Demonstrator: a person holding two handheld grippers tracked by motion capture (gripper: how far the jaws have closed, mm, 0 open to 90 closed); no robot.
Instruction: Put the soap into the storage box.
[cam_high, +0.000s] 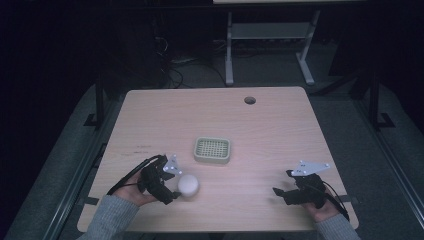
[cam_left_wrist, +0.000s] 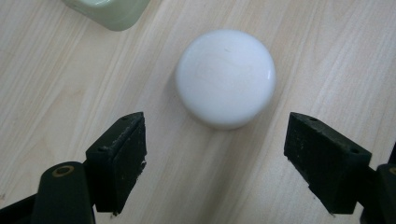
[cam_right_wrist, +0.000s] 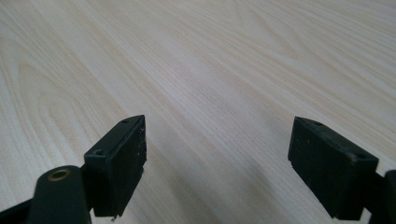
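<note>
Low over table (cam_high: 260, 120), left claw (cam_high: 176, 189) spread before white puck (cam_high: 188, 185)

**Table and what sits on it**

I see a pale wood-grain table (cam_high: 280, 135) with a round cable hole (cam_high: 250, 100) near its far edge. A light green slotted tray (cam_high: 212, 150) lies near the middle, and a white round puck (cam_high: 188, 185) rests just nearer, left of centre.

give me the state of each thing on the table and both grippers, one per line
round white soap bar: lying flat on the table, free, not gripped
pale green slotted soap dish: upright, empty
left gripper: open, jaws short of the soap
right gripper: open, holding nothing, above bare wood
light wooden table: level
</note>
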